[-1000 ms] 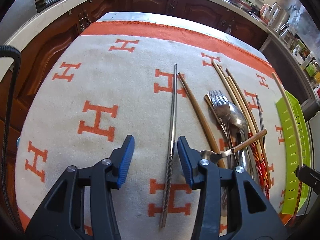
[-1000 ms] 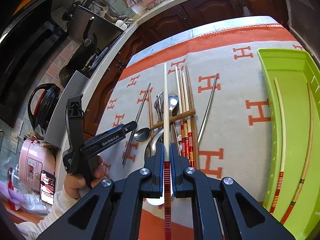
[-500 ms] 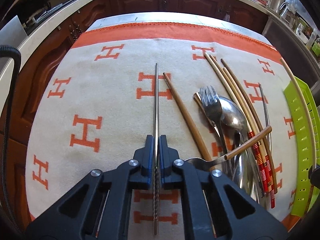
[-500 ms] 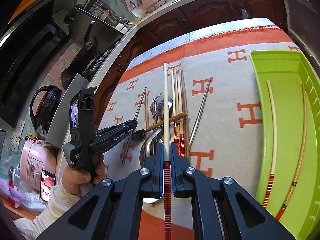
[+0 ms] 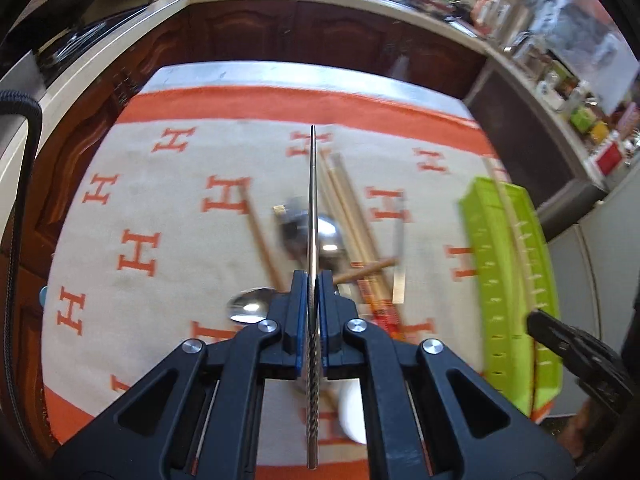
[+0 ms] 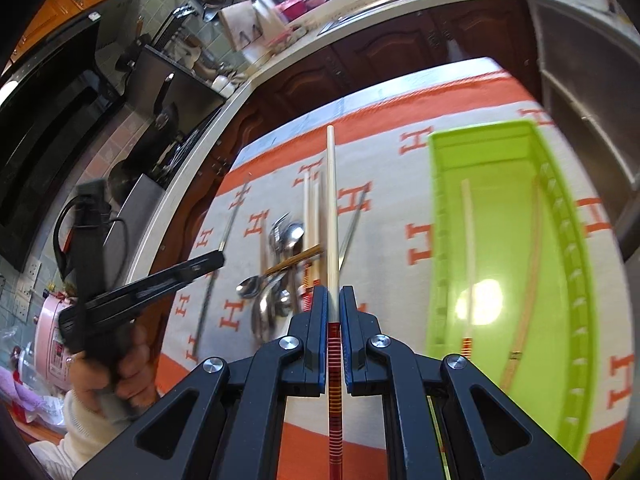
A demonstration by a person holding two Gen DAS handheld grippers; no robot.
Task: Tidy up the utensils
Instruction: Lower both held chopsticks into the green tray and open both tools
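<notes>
Chopsticks [image 5: 312,216] between both clamped jaws

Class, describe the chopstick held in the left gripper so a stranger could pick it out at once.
Above the orange-lettered cloth, find the left gripper. Its shut fingers clamp a thin metal chopstick. Unlike the wooden chopsticks below, it is silver with a twisted handle end.

Steel chopstick [image 5: 312,216] lifted; cream chopstick [image 6: 331,216] lifted; two chopsticks in green tray [image 6: 504,152].
</notes>
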